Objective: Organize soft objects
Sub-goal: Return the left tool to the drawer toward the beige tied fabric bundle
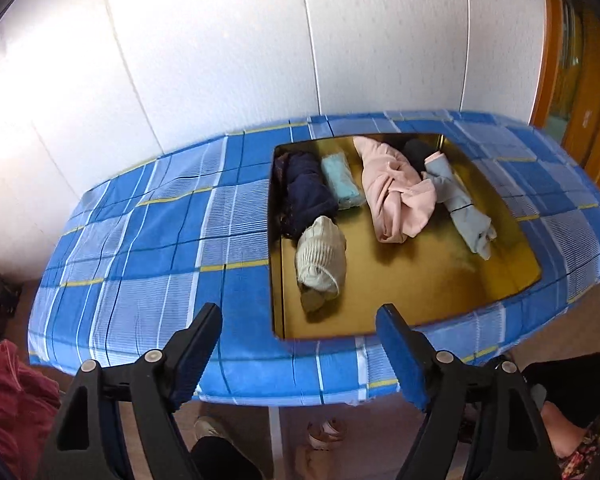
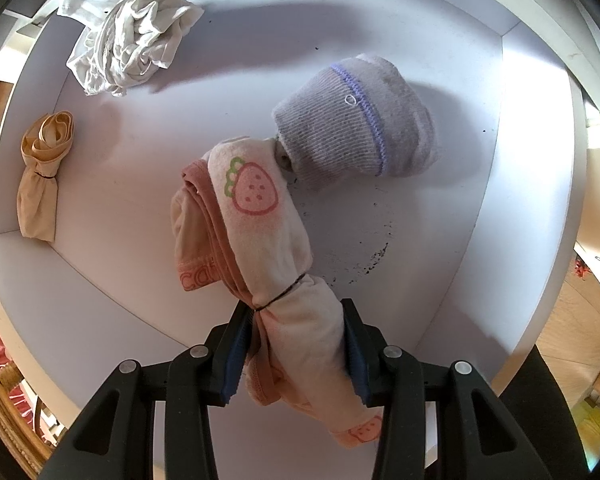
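Observation:
My left gripper [image 1: 300, 344] stands open with nothing between its blue pads, hovering over the near edge of a gold tray [image 1: 400, 292]. In the tray lie a cream knitted roll [image 1: 322, 258], a dark navy bundle [image 1: 306, 192], a mint roll [image 1: 340, 180], a pink garment [image 1: 396, 192] and a pale blue roll [image 1: 460, 204]. My right gripper [image 2: 296, 348] is shut on a rolled strawberry-print garment [image 2: 260, 216] tied with a band, held above a white bin [image 2: 140, 208]. Inside the bin lie a grey sock bundle [image 2: 352, 128], a crumpled white cloth [image 2: 132, 44] and a tan roll [image 2: 40, 184].
The tray sits on a table under a blue plaid cloth [image 1: 140, 240], against a white panelled wall. A red fabric heap [image 1: 8, 400] is at the lower left. A person's shoes [image 1: 324, 432] show under the table. A wooden door [image 1: 580, 80] stands at the right.

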A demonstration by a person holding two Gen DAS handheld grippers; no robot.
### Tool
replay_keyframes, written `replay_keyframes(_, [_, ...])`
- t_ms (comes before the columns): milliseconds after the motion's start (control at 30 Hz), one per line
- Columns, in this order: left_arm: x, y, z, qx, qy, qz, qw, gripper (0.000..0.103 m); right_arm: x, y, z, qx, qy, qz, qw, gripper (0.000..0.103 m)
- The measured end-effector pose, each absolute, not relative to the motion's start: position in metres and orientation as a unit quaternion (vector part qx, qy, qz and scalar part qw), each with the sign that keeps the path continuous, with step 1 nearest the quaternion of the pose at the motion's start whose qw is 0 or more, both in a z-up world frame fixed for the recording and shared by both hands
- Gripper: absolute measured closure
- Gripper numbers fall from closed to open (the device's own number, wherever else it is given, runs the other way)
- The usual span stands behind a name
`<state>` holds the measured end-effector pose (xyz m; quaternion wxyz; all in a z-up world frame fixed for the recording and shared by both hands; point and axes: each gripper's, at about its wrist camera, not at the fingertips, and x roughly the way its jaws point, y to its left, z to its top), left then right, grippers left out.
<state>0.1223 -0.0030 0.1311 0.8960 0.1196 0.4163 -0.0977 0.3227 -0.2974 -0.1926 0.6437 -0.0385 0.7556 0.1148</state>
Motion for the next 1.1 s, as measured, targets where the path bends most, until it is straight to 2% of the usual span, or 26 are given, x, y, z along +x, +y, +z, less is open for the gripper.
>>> replay_keyframes(167, [0.089,0.012,0.125,0.1,0.407,-0.118,0.9,0.021,0.323,-0.298,-0.193,-0.04,0.756,0.114,0.643,0.06])
replay_keyframes(233, [0.077,0.013,0.114,0.103,0.41,-0.126,0.898,0.018,0.323,-0.298,-0.193,-0.041,0.756,0.113,0.643,0.06])
replay_keyframes(467, [0.045,-0.009,0.059,0.191,0.429,-0.143,0.871,0.017,0.322,-0.298,-0.192,-0.038,0.757,0.111,0.643,0.06])
replay_keyframes(867, [0.044,-0.022,-0.079,0.222,0.572,-0.147,0.775,0.017,0.331,-0.342,-0.176,0.056,0.745,0.078,0.66,0.06])
replay_keyframes(1100, [0.056,-0.019,-0.127,0.217,0.621,-0.128,0.742,0.017,0.329,-0.372,-0.167,0.139,0.732,0.06,0.665,0.06])
